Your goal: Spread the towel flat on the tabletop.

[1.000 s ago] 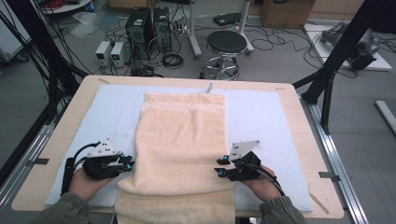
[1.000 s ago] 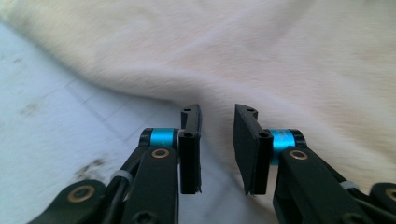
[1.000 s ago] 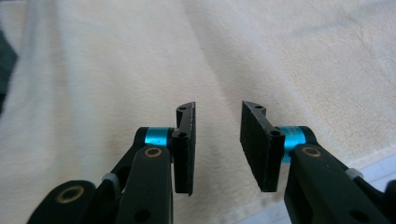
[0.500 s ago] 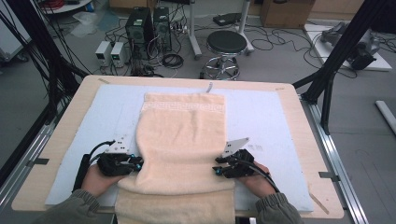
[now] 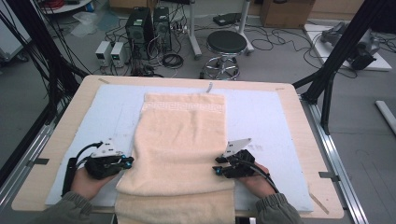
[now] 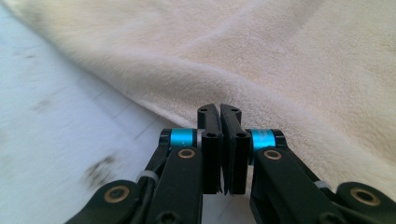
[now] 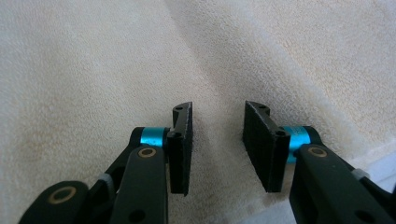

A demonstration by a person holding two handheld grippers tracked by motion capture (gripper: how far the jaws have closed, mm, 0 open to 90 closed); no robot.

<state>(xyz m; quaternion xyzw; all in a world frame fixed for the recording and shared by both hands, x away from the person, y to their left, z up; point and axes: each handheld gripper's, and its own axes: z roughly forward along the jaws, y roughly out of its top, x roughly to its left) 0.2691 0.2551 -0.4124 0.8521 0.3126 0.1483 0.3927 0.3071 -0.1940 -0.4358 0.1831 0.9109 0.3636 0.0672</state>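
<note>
A cream towel [image 5: 180,140] lies lengthwise on the white mat, and its near end hangs over the table's front edge. My left gripper [image 5: 127,161] rests on the mat just left of the towel's left edge. Its jaws have just been closing and now stand shut [image 6: 219,109] with nothing between them, while the towel's edge [image 6: 280,56] lies just ahead. My right gripper [image 5: 217,165] sits at the towel's right edge, its tips over the cloth. It is open [image 7: 219,109], its pads apart above the towel's surface [image 7: 93,60] and pressing on nothing.
The white mat [image 5: 271,116] covers most of the wooden table [image 5: 70,112]. A stool [image 5: 226,44], computer boxes [image 5: 140,23] and cables stand on the floor beyond the far edge. Black frame posts [image 5: 336,60] rise at the right.
My left gripper moved right to the towel's edge, then drew back a little to the left, and its jaws closed. The right gripper has stayed where it was.
</note>
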